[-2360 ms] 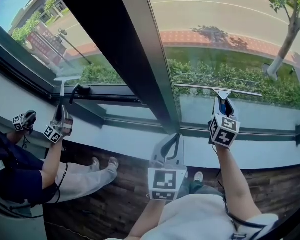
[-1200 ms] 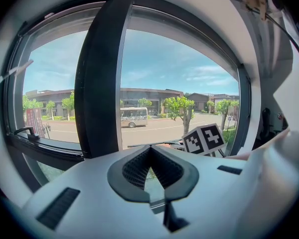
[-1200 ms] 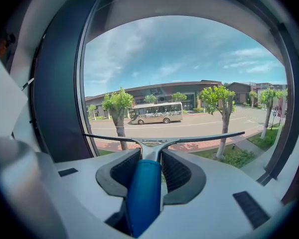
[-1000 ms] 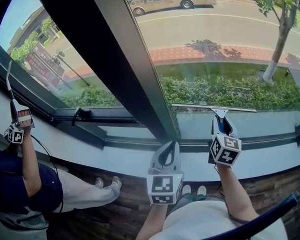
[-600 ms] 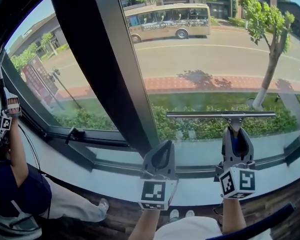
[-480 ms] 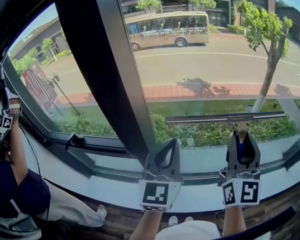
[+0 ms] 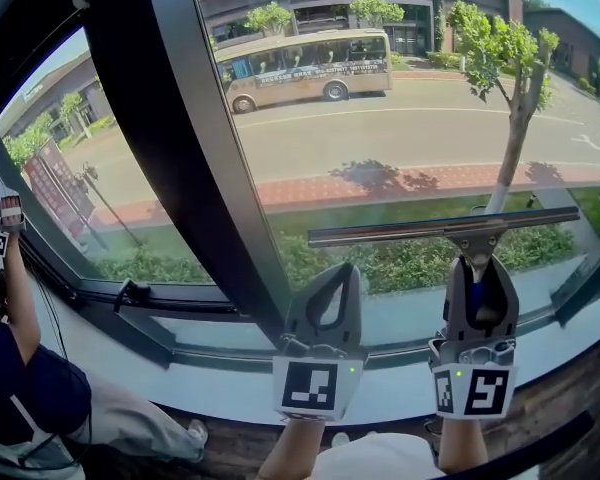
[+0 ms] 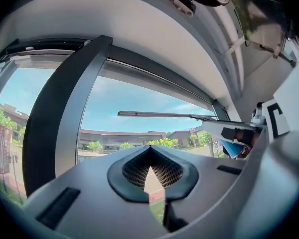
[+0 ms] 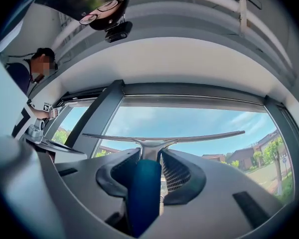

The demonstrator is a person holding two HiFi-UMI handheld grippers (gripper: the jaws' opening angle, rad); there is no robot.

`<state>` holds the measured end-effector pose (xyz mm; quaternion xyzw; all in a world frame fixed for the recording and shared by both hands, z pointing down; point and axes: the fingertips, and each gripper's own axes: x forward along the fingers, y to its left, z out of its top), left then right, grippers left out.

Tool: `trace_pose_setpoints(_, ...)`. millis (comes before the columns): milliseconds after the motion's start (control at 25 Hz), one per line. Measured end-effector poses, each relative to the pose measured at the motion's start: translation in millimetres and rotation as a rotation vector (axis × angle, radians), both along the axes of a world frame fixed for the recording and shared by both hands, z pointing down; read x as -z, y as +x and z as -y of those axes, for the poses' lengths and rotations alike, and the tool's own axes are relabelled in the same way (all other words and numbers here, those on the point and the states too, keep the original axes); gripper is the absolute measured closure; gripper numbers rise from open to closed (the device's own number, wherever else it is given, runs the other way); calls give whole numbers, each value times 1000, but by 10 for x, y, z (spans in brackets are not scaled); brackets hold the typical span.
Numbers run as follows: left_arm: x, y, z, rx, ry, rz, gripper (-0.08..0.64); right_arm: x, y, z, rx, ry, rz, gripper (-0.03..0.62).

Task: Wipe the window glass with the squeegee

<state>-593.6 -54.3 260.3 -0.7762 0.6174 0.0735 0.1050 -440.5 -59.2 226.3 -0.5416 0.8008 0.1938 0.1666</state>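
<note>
In the head view the squeegee [image 7: 445,230] has its long metal blade lying across the right window glass [image 7: 400,118], tilted slightly up to the right, at the height of the hedge outside. My right gripper [image 7: 477,265] is shut on its blue handle [image 7: 477,293] just below the blade. The right gripper view shows the same blade [image 9: 159,137] and blue handle [image 9: 143,193] between my jaws. My left gripper [image 7: 330,271] hangs shut and empty beside the dark mullion [image 7: 170,138], left of the squeegee. In the left gripper view the blade [image 8: 159,114] crosses above its jaws.
A white sill [image 7: 230,373] runs under the glass. At the far left another person [image 7: 25,378] holds a gripper [image 7: 2,213] up at the neighbouring pane, whose frame carries a handle [image 7: 130,291]. A bus, a road and trees lie outside.
The squeegee and my right gripper have moved from near the sill up the glass. My left gripper rose alongside. The person at the left raised an arm.
</note>
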Motion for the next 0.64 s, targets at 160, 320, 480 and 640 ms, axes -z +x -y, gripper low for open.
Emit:
trace_pose_setpoints(160, -9, -25, 3, 7, -14, 13, 558, 15, -56, -26, 9, 5, -5, 456)
trace_pose_setpoints(320, -54, -54, -23, 15, -25, 19, 558, -2, -109, -53, 20, 8, -15, 456)
trace_pose_setpoints(480, -71, -53, -90, 19, -30, 24, 558, 5, -140, -118, 27, 10, -16, 456)
trace_pose_setpoints(640, -80, -20, -69, 14, -40, 20, 558, 6, -153, -96, 35, 2, -18, 456)
